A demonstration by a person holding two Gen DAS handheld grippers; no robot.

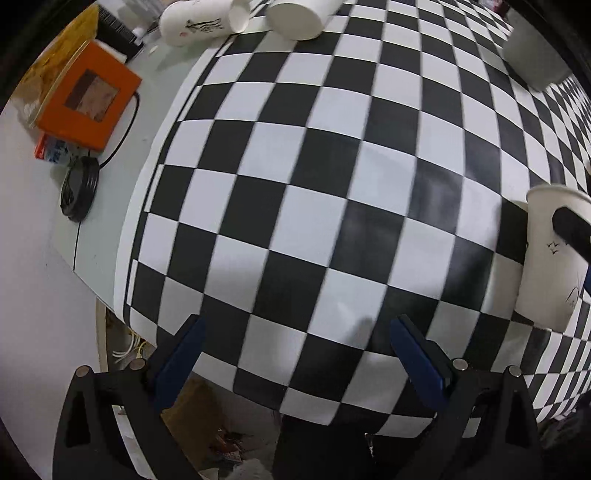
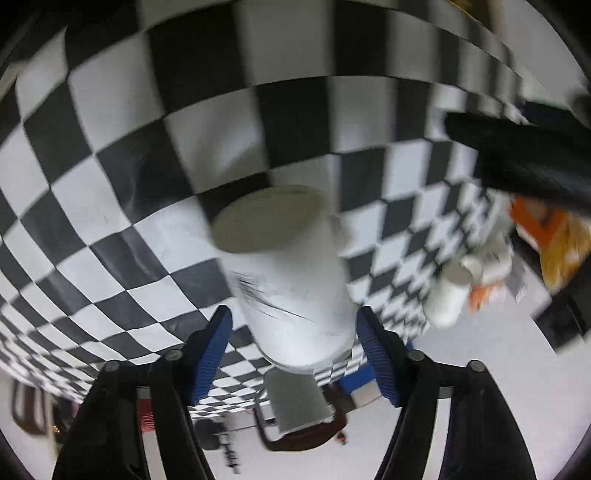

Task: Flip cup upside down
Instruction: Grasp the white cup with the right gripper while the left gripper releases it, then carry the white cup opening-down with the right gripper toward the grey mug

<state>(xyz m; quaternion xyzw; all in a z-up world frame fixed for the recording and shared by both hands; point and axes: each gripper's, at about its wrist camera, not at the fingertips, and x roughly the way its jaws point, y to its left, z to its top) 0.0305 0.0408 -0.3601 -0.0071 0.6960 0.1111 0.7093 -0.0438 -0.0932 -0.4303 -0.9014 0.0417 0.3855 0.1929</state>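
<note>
A white paper cup [image 2: 291, 280] with a black ink drawing stands between the blue pads of my right gripper [image 2: 293, 328], flat base showing toward the checkerboard, tilted; the view is blurred. The jaws stand open on either side of it, with a small gap at the left pad. The same cup [image 1: 550, 262] shows at the right edge of the left wrist view, with a black finger [image 1: 572, 232] of the right gripper across it. My left gripper [image 1: 295, 347] is open and empty over the near edge of the checkerboard mat [image 1: 314, 184].
Several white paper cups [image 1: 236, 18] lie at the mat's far edge. An orange box [image 1: 88, 96], a black round lid [image 1: 79, 188] and a cable sit on the white table left of the mat. A grey container [image 1: 535, 55] stands far right.
</note>
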